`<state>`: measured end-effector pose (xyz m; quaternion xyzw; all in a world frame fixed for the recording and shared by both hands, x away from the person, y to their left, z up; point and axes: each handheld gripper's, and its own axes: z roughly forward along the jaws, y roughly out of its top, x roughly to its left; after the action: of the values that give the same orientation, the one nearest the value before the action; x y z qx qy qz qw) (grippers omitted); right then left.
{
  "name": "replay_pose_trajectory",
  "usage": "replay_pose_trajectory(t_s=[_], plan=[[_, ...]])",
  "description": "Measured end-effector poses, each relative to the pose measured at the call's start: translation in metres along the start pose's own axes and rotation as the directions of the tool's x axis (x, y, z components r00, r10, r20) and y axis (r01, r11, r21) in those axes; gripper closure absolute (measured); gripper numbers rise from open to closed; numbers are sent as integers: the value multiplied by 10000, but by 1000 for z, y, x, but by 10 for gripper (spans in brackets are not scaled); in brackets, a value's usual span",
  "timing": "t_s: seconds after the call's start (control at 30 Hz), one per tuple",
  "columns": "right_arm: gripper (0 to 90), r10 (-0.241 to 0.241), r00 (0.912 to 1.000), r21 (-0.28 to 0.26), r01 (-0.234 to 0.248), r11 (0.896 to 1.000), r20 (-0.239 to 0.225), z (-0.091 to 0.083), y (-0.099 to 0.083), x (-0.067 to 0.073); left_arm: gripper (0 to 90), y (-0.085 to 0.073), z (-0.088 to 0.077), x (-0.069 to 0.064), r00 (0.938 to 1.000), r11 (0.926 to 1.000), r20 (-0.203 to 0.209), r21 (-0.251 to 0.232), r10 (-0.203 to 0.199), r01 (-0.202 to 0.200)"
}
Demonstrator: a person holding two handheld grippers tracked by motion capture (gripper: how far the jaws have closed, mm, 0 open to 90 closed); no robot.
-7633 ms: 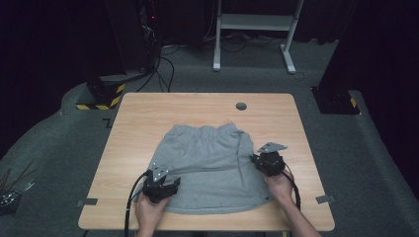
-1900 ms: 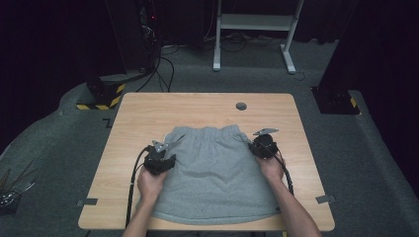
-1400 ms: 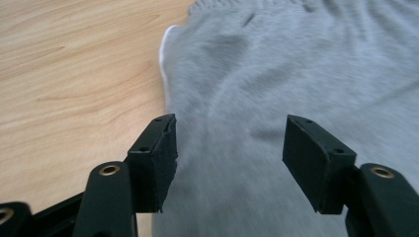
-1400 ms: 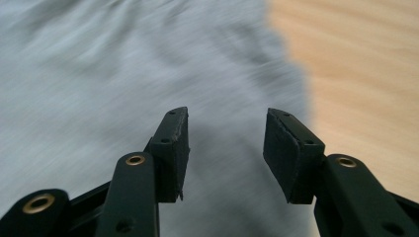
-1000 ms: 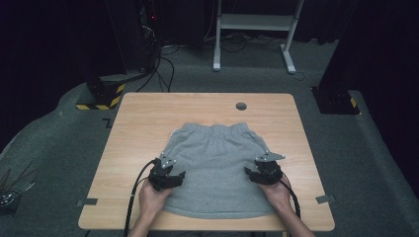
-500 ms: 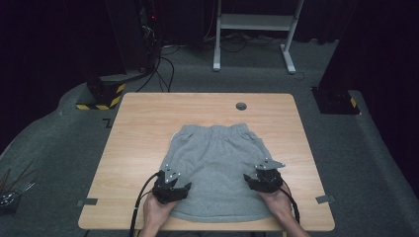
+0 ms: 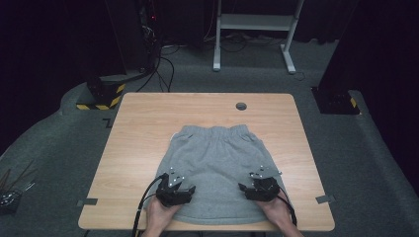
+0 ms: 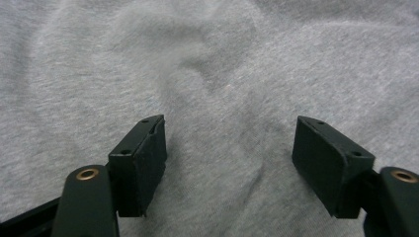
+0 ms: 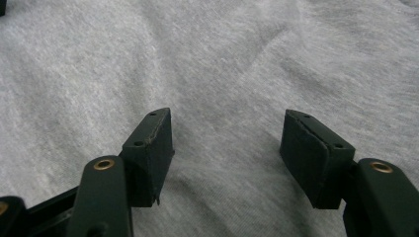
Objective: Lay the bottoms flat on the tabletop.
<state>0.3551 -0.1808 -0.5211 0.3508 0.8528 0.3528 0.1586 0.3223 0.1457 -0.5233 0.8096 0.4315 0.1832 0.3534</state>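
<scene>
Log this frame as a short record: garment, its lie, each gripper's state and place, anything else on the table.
garment: grey shorts
lie: flat on wooden table, waistband away from the person
left gripper: open, over the near-left part of the cloth
right gripper: open, over the near-right part
jaws: nothing pinched between them, just been opening
other: round dark table hole

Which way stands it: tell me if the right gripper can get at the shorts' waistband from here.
Probably yes: the right gripper sits open on the grey shorts, and bare cloth lies between it and the waistband.
</scene>
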Motion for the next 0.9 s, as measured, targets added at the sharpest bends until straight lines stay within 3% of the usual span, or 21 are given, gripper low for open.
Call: replay_pose_trajectory(t_s=[0.1,0.2,0.4,0.5,0.67,0.9], plan=[[357,-226,9997,127,225,9997,81,2,6,1,284,6,1,0,9997,9999,216,38,-121,121],[357,-70,10000,-43,70,10000,17,3,10,0,285,8,0,3,9991,9996,332,-57,-269,271],[356,320,9995,-383,-320,9988,9,-4,22,-10,286,18,-12,17,9964,9944,204,-649,-825,837],[357,711,9975,-737,-707,9948,27,-13,25,-22,290,19,-16,22,9948,9912,150,-845,-1008,1017],[359,901,9957,-1036,-877,9907,190,-25,29,-33,294,21,-24,27,9946,9864,-93,-1296,-1034,1013],[357,1307,9910,-1318,-1260,9832,273,-36,28,-47,270,23,-31,40,9903,9783,-74,-1562,-1390,1361]])
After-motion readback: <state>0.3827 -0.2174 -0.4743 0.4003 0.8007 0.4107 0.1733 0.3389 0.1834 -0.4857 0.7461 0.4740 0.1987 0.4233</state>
